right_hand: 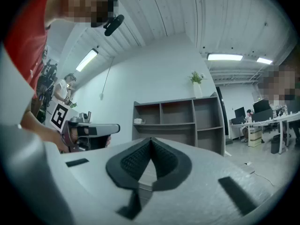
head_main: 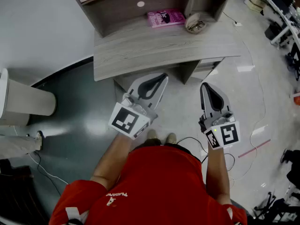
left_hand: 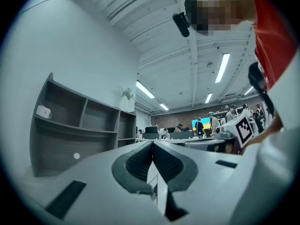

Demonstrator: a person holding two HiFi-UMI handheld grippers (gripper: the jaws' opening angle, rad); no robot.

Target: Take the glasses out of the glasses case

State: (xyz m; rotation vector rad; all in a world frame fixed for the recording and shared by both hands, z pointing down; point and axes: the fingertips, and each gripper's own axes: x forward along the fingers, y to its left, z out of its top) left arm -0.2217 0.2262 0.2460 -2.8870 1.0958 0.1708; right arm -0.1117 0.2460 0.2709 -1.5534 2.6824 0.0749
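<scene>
Both grippers are closed with nothing between their jaws. The left gripper (head_main: 163,77) sits at mid-frame and the right gripper (head_main: 204,85) is to its right, both held out by a person in a red shirt (head_main: 154,182) at the bottom edge. Beyond them stands a grey desk (head_main: 154,46). Near its back, in the upper middle of the frame, a pink book (head_main: 166,18) lies just left of the glasses case (head_main: 195,23), well apart from both grippers. Its contents cannot be made out.

two grippers (head_main: 164,77) (head_main: 204,85), one desk (head_main: 154,48), one pink book (head_main: 166,18), one glasses case (head_main: 195,23)
</scene>
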